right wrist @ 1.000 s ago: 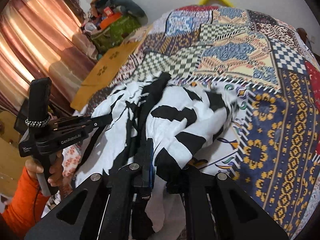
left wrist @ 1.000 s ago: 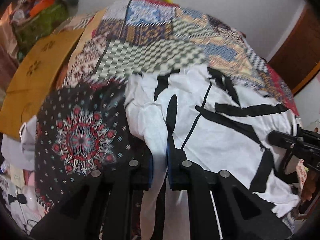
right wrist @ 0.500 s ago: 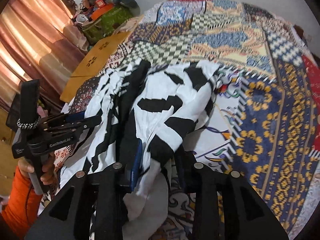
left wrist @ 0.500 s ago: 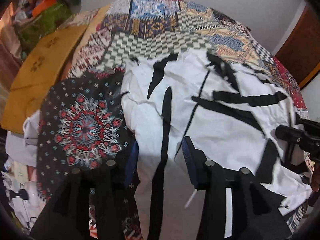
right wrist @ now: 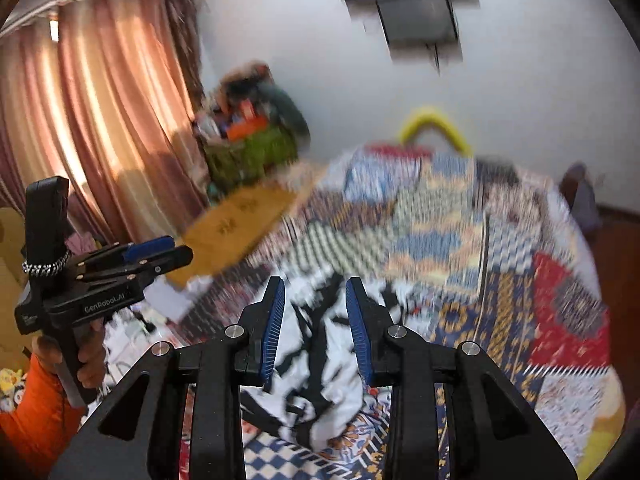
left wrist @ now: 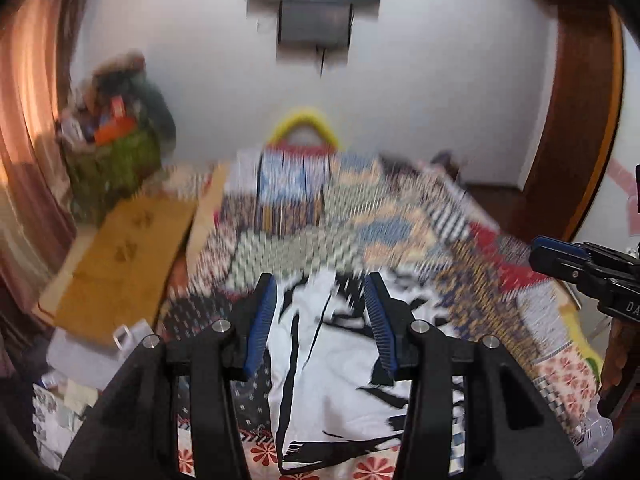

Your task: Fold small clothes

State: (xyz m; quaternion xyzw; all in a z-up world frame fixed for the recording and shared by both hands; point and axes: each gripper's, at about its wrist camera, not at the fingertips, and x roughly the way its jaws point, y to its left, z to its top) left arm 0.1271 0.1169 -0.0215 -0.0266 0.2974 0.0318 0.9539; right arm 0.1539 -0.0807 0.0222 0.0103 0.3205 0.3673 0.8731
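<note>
Garment [left wrist: 336, 364], white with black strokes, lies on bed quilt [left wrist: 400, 240] below and between left tongs [left wrist: 320, 320]; jaws parted, nothing gripped. Risk: loose folds may slump, cloth being unpinned. Dark patterned cloth [left wrist: 200, 312] just left.

Right view: right tongs [right wrist: 314, 320] narrower, empty, above garment's rumpled end. Curtains [right wrist: 100, 120] far left, white wall [right wrist: 360, 80] ahead.

One white-black garment [left wrist: 336, 364], one patchwork bedspread [left wrist: 360, 220], two tools: left tool [left wrist: 320, 320], right tool [right wrist: 315, 320].
</note>
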